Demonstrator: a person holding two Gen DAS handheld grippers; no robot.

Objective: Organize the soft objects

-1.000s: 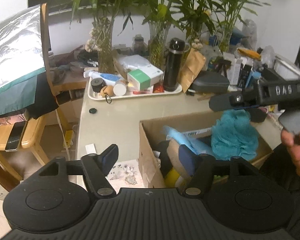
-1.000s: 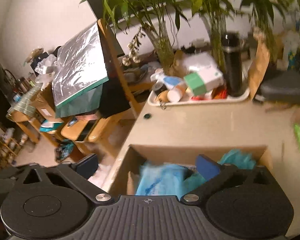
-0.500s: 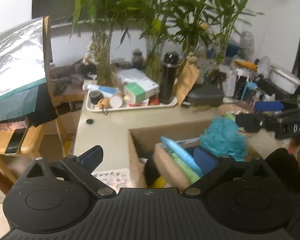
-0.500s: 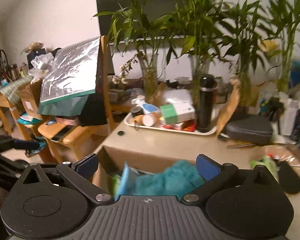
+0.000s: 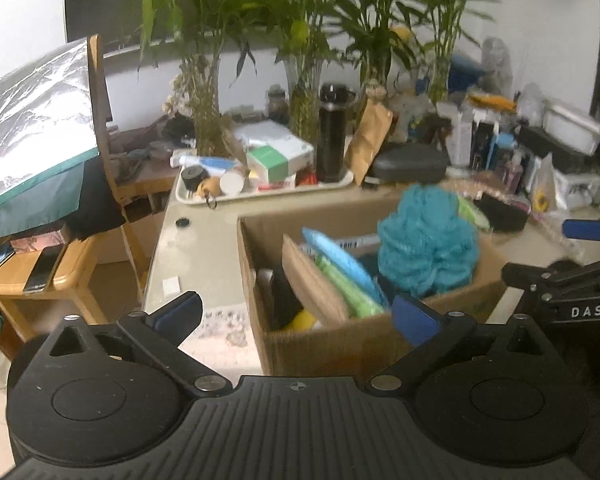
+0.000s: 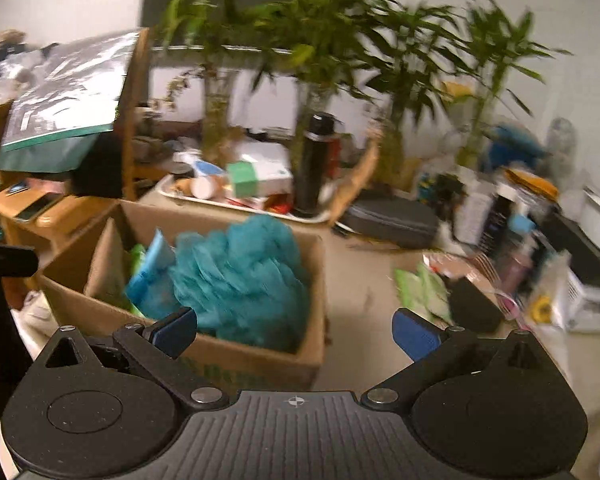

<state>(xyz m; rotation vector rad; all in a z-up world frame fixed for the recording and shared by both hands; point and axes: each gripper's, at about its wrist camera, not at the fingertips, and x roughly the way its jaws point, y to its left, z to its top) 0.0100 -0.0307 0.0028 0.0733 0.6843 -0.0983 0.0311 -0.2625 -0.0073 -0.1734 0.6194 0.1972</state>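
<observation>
Soft objects sit packed in the cardboard box on the table: a teal mesh bath pouf rides highest at the right side of the box, with a light blue pack and a green pack leaning against a cardboard flap beside it. One more green pack lies outside the box on the table, to its right in the right wrist view.

We hold our left gripper low in front of the box, jaws wide apart and empty. A second ago it looked down into the box from close above; now the box sits further off and lower in its view, so we have pulled it back and up. Our right gripper, jaws also spread with nothing between them, hung over the box opening a second ago; now the box lies to its left and the table to the right of the box fills the middle of its view. The frame is blurred, which suggests we are swinging it rightwards.

We judge the pouf is placed, and the loose green pack is the likely next pick.
</observation>
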